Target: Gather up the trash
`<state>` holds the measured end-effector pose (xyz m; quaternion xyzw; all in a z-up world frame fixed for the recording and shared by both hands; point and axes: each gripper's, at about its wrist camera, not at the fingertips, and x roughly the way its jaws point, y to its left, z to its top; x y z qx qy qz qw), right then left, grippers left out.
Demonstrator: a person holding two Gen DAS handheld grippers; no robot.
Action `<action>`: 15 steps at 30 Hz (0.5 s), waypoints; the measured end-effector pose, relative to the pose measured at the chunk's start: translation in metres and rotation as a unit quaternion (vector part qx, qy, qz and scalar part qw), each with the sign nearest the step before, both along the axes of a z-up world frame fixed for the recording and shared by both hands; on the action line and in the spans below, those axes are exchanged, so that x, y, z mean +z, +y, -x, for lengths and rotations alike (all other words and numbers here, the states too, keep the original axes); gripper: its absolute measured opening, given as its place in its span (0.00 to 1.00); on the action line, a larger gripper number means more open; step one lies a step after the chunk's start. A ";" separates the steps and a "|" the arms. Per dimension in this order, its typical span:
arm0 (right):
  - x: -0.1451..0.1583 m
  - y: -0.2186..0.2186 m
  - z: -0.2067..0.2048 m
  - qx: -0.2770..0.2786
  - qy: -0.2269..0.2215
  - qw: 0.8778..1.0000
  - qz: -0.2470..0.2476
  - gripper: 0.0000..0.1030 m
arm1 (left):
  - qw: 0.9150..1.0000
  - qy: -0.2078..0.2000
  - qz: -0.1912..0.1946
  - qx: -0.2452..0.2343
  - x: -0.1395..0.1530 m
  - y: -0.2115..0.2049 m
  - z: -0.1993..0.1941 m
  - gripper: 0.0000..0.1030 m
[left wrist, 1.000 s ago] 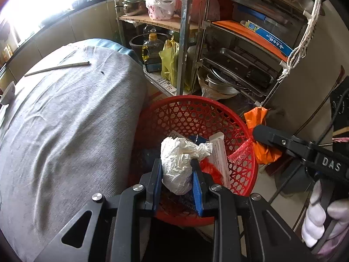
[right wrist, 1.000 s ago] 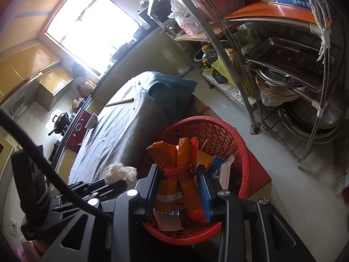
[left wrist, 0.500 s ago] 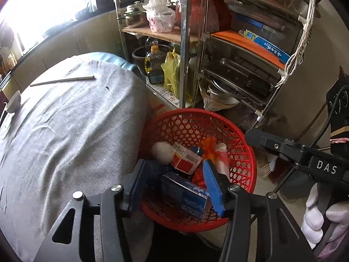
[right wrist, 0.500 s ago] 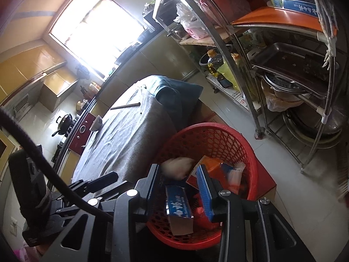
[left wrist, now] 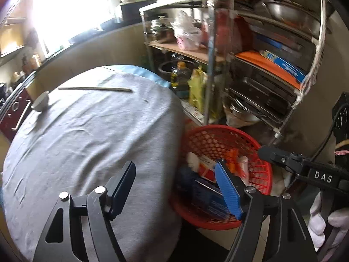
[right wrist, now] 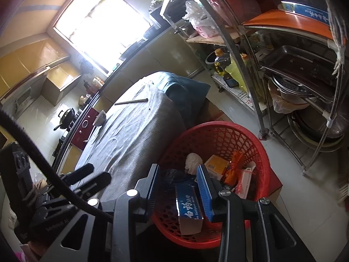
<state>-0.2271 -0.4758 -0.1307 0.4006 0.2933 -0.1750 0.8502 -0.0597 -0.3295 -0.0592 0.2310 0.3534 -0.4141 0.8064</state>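
A red mesh basket point(left wrist: 220, 127) point(right wrist: 218, 126) stands on the floor against the cloth-covered table point(left wrist: 87, 142). In it lie a crumpled white wad point(right wrist: 193, 159), a blue toothpaste box point(right wrist: 189, 205), an orange wrapper point(right wrist: 236, 159) and small cartons. My left gripper point(left wrist: 174, 185) hangs over the table's edge beside the basket, its jaws opening wide with nothing between them. My right gripper point(right wrist: 178, 187) hovers over the basket's near rim, jaws drawn narrow and gripping nothing; the box lies below them. In the left wrist view the right gripper point(left wrist: 264, 150) reaches in from the right.
A steel rack point(left wrist: 261, 76) with pans, trays and bottles stands just behind the basket. A small bowl point(left wrist: 40, 103) and chopsticks point(left wrist: 96, 89) rest on the grey cloth. A gloved hand point(left wrist: 322, 224) holds the right gripper. A stove point(right wrist: 65, 118) sits beyond the table.
The left jaws spread and dropped the white wad into the basket, then rose back toward the table. The orange wrapper left the right gripper and lies in the basket.
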 end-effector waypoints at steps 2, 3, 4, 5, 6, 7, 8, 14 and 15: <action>0.003 0.004 -0.004 0.005 0.001 1.000 0.003 0.38 | 1.000 -0.011 0.004 0.011 0.005 0.008 -0.002 0.75; 0.004 0.006 -0.007 0.008 0.003 1.000 0.005 0.38 | 1.000 -0.019 0.007 0.018 0.009 0.014 -0.004 0.76; 0.005 0.009 -0.009 0.010 0.004 1.000 0.007 0.38 | 0.999 -0.025 0.010 0.024 0.012 0.018 -0.004 0.77; 0.007 0.011 -0.011 0.013 0.006 1.000 0.009 0.37 | 0.999 -0.029 0.013 0.028 0.015 0.023 -0.005 0.77; 0.008 0.014 -0.014 0.017 0.008 1.000 0.012 0.38 | 0.999 -0.033 0.016 0.032 0.017 0.027 -0.006 0.78; 0.009 0.016 -0.015 0.019 0.009 1.000 0.014 0.38 | 0.998 -0.036 0.020 0.038 0.021 0.033 -0.008 0.78; 0.011 0.020 -0.018 0.023 0.012 0.999 0.018 0.38 | 0.998 -0.038 0.023 0.042 0.024 0.037 -0.009 0.79; 0.022 0.040 -0.036 0.045 0.019 0.998 0.034 0.38 | 0.996 -0.049 0.035 0.068 0.036 0.066 -0.016 0.80; 0.024 0.045 -0.039 0.049 0.021 0.998 0.039 0.38 | 0.995 -0.047 0.040 0.073 0.038 0.073 -0.018 0.80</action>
